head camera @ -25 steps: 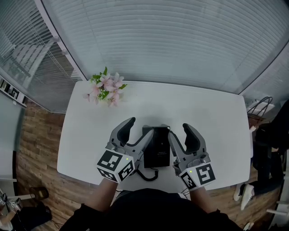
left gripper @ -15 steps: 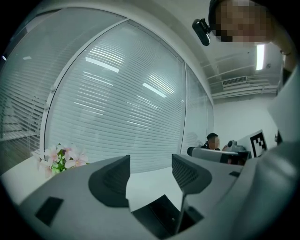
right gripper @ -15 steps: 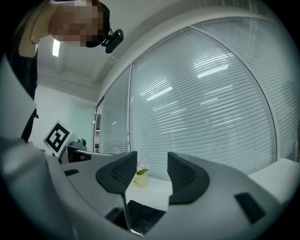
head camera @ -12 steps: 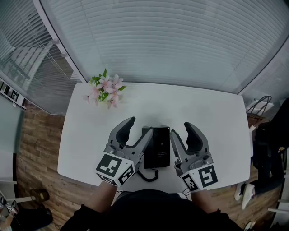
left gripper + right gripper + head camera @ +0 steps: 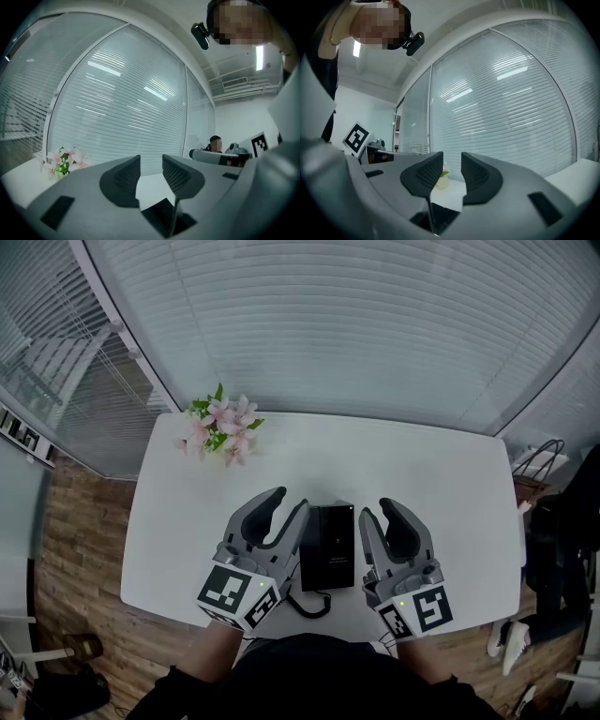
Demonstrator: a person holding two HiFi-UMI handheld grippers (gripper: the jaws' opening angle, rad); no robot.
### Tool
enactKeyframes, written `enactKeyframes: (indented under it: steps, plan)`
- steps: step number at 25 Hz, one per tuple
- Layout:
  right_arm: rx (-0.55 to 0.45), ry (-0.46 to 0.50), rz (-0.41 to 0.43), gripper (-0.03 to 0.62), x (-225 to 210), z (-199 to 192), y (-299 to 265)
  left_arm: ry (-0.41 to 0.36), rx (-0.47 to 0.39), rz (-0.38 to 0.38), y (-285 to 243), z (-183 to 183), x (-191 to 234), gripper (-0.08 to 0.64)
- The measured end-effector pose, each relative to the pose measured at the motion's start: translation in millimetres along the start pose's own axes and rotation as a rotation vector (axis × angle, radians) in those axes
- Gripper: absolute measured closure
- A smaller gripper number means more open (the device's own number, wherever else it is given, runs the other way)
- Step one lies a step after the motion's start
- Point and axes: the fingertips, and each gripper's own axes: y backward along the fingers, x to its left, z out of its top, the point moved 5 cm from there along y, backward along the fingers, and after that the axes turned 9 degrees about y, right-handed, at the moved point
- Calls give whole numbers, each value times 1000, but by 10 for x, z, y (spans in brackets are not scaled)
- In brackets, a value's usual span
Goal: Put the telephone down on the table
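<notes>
Now, both pairs of jaws are drawing in. 1 second back the left gripper (image 5: 286, 502) and the right gripper (image 5: 379, 510) each stood spread wide, inner jaw just beside the telephone (image 5: 328, 545). At this moment each is noticeably narrower and closing, with a clear gap left. Left gripper view: only bare white bench (image 5: 422, 474) shows in the gap, nothing pinched. Right gripper view: same, gap empty, the flowers (image 5: 220, 426) small beyond it.

Telephone: black, lying flat on the bench near the front edge, between the 2 grippers. Its place is as good as unchanged across the second. The coiled cord (image 5: 307, 601) trails off its near end toward me. Neither gripper touches it that I can see.

My reading: the set-down looks done. The telephone rests on its own, and the jaws are narrowing on air, which I take as the end of a release, not a new grasp. What remains, I judge, is drawing both hands clear without snagging the cord.
</notes>
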Motion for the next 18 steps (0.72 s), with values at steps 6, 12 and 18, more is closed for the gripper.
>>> enactKeyframes:
  steps: [6,12,18]
  plan:
    - [-9,1,-5,485,34,32,-5,-8,-12,3,43,55,-28,447]
    - [-12,10,-3,496,58,48,-20,-5,-18,5,66,83,-4,482]
    - [-20,5,-12,511,83,49,-35,1,-25,7,94,88,26,511]
